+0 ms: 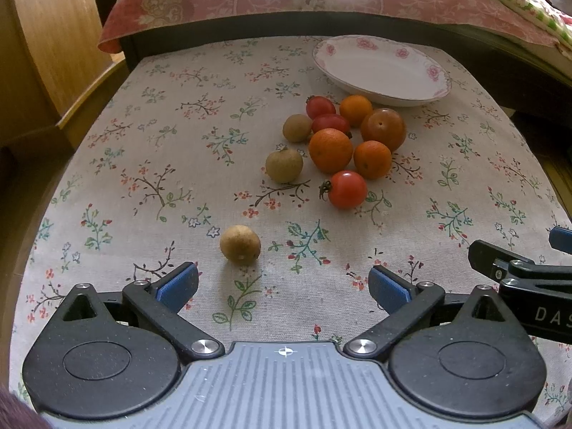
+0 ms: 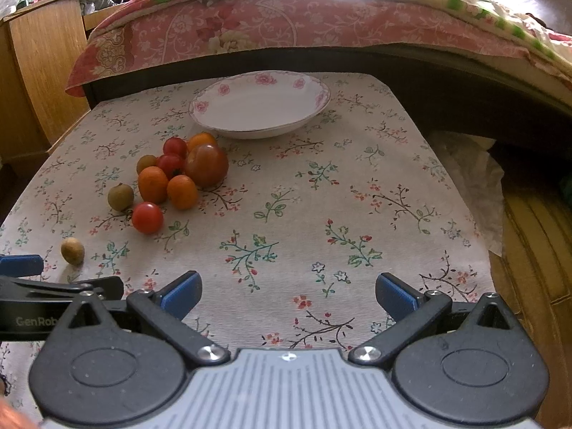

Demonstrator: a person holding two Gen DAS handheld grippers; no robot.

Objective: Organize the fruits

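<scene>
Both tongs hung low over the near edge of the counter (image 2: 357,186), side by side. The left tongs (image 1: 284,286) were spread wide with nothing between the blue pads, and the right tongs (image 2: 287,291) were spread just as wide, also empty.

Right ahead of the left tongs sat a lone tan fruit (image 1: 240,243), well apart from the rest. Farther in, the fruit cluster (image 1: 343,139) huddled together: three orange fruits, small red tomatoes, one larger dark-red tomato (image 1: 383,128) and two more tan fruits on its left flank. One red tomato (image 1: 346,189) lay at the near side of the bunch.

Beyond the cluster, close to the far edge, stood the floral plate (image 2: 261,107), empty, its rim near the farthest fruits. Seen from the right wrist, the whole right half of the floral cloth lay bare, plenty of room there. A bed with a pink cover (image 2: 286,25) ran along the far edge, and a wooden cabinet (image 1: 46,53) stood off to the left.
</scene>
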